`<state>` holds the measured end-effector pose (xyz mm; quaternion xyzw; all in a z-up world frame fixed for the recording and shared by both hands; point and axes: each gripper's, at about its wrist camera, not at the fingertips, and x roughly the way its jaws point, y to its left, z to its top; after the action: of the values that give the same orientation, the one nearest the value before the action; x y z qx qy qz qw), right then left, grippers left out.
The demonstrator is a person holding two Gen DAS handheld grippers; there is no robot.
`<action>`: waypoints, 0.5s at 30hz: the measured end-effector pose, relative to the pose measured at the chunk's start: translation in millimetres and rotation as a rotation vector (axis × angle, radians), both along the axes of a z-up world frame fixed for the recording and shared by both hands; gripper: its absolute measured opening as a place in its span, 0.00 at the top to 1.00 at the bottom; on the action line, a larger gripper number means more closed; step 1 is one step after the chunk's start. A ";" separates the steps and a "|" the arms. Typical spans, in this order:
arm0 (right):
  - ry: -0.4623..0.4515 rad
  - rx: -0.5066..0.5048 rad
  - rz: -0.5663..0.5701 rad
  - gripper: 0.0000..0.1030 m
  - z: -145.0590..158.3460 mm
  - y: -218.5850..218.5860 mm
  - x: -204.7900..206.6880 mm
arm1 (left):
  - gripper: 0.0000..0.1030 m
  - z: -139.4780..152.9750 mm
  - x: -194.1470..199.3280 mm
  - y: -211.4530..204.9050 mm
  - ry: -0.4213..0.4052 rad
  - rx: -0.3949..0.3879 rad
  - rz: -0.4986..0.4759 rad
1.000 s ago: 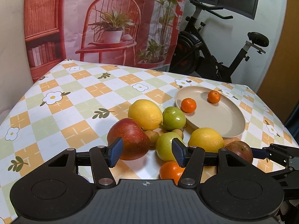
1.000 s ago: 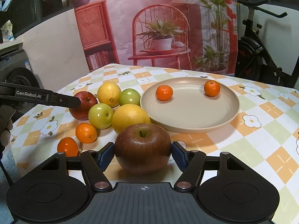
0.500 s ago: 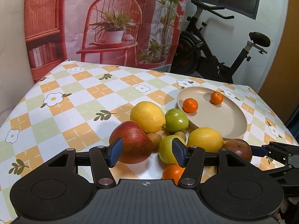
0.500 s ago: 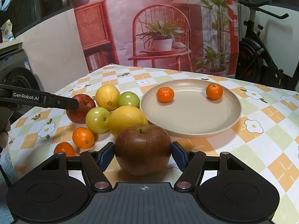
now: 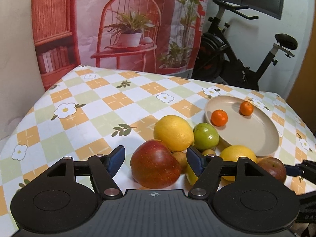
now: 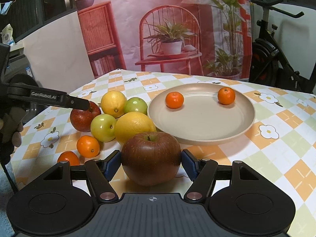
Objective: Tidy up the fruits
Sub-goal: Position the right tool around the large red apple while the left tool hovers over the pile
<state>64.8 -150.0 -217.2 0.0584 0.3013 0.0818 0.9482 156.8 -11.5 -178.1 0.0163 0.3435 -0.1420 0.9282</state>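
**Two grippers, two apples, one plate waiting**

Beside the round beige plate [image 6: 201, 136], on its near-left side, a dark red apple [image 6: 151, 158] sits between the blue pads of the right gripper [image 6: 151, 163]; the jaws stand spread, the pads just beside the skin on either flank, with contact too close to call. From that gripper the plate lies straight ahead and slightly right, so the right hand appears the nearer one for a delivery. Farther left of the plate, the left gripper [image 5: 154, 158] is released as well, its pads straddling a red-yellow apple [image 5: 155, 164] with a visible gap on the left. Counted across both views: two small orange mandarins on the plate, two more on the checked floral tablecloth [image 6: 276, 158] left of it, two yellow lemons, two green apples, two red apples, and some small brown fruit half hidden in the pile.
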 end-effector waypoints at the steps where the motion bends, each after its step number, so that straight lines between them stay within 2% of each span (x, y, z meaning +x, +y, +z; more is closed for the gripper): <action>1: 0.000 0.001 0.000 0.39 -0.1 0.3 1.5 | 0.31 -1.1 2.2 0.2 0.003 -0.002 0.003; 15: -0.001 0.002 0.000 0.39 -0.4 -0.6 0.6 | 0.30 -3.9 3.5 10.4 0.015 -0.009 0.042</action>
<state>65.5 -150.6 -217.6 0.0594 0.3008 0.0821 0.9483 160.3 -1.2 -182.0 0.0039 0.3501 -0.1242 0.9284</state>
